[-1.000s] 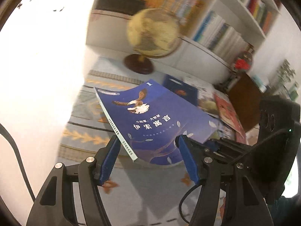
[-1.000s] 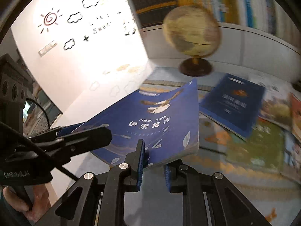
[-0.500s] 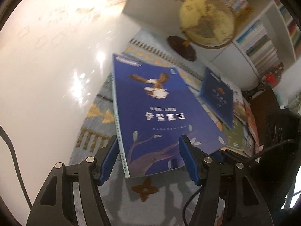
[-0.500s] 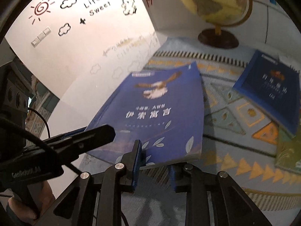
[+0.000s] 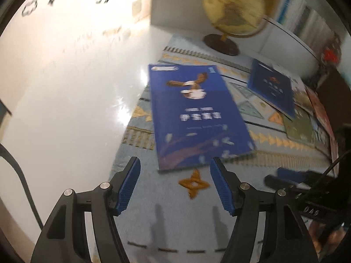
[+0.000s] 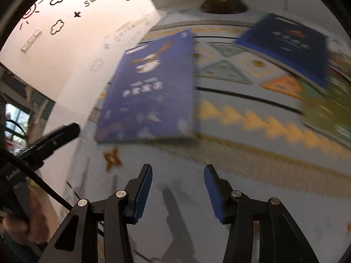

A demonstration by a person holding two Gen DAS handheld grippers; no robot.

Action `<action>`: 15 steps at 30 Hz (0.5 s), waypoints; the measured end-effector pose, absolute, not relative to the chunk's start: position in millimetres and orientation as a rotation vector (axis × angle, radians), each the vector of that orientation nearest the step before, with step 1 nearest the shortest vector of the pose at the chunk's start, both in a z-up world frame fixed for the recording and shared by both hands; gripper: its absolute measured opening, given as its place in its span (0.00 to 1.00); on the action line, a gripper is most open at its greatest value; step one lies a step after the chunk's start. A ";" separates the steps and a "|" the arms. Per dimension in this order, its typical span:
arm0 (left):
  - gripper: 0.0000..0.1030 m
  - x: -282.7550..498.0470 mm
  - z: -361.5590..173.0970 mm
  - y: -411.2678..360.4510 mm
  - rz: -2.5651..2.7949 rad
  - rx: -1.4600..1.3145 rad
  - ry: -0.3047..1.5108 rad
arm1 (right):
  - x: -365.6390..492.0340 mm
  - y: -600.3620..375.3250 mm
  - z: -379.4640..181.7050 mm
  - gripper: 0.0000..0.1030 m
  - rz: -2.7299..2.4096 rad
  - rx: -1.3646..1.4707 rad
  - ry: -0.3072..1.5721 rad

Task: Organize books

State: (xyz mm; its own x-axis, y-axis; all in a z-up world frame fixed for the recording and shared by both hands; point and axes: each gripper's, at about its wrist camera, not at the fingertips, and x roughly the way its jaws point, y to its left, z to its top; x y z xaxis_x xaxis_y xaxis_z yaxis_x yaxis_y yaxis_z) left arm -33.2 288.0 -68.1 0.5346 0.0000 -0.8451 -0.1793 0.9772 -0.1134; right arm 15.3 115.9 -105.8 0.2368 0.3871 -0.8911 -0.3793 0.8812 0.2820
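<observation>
A blue book with a bird on its cover (image 5: 197, 118) (image 6: 151, 89) lies flat on the patterned rug, free of both grippers. My left gripper (image 5: 174, 183) hangs just short of the book's near edge, its jaws opening with nothing between them. My right gripper (image 6: 178, 190) is also back from the book over bare rug, jaws opening and empty. A darker blue book (image 5: 272, 87) (image 6: 285, 46) lies further right on the rug. Both views are motion-blurred.
A yellow globe on a dark round base (image 5: 232, 15) (image 6: 223, 4) stands at the rug's far edge before white bookshelves (image 5: 307, 24). More books (image 5: 307, 122) lie overlapped at the right. Glossy white floor (image 5: 65, 109) spreads to the left. A hand (image 6: 26, 225) holds the left gripper.
The blue book, held up by my right gripper a second ago, now lies flat on the rug. The right jaws have let go and spread. Both grippers drew back from the book.
</observation>
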 end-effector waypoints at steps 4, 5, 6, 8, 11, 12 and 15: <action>0.66 -43.6 -49.9 259.3 0.074 -0.186 0.957 | -3.5 77.3 -74.6 0.48 0.404 -0.058 1.098; 0.66 -46.0 -44.1 250.2 0.061 -0.179 0.942 | -6.4 69.0 -65.8 0.48 0.377 -0.071 1.070; 0.66 -49.1 -37.4 239.4 0.051 -0.163 0.923 | -12.7 58.0 -52.4 0.49 0.341 -0.085 1.027; 0.67 -51.6 -26.3 220.2 0.032 -0.134 0.898 | -24.4 43.2 -29.6 0.52 0.276 -0.103 0.952; 0.73 -53.3 -8.6 190.8 -0.021 -0.092 0.859 | -39.8 21.2 0.4 0.66 0.189 -0.110 0.853; 0.73 -53.2 -3.8 182.1 -0.038 -0.083 0.848 | -46.3 12.9 10.1 0.74 0.162 -0.103 0.821; 0.87 -51.8 14.9 154.2 -0.076 -0.046 0.810 | -66.1 -13.0 33.9 0.78 0.063 -0.077 0.738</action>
State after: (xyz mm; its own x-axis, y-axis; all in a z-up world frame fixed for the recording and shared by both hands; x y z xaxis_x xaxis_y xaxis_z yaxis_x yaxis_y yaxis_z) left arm -51.8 154.2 14.9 0.6873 -0.0852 -0.7214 0.0501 0.9963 -0.0700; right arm -66.1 -13.0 33.9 0.7383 0.0303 -0.6738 -0.0845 0.9953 -0.0479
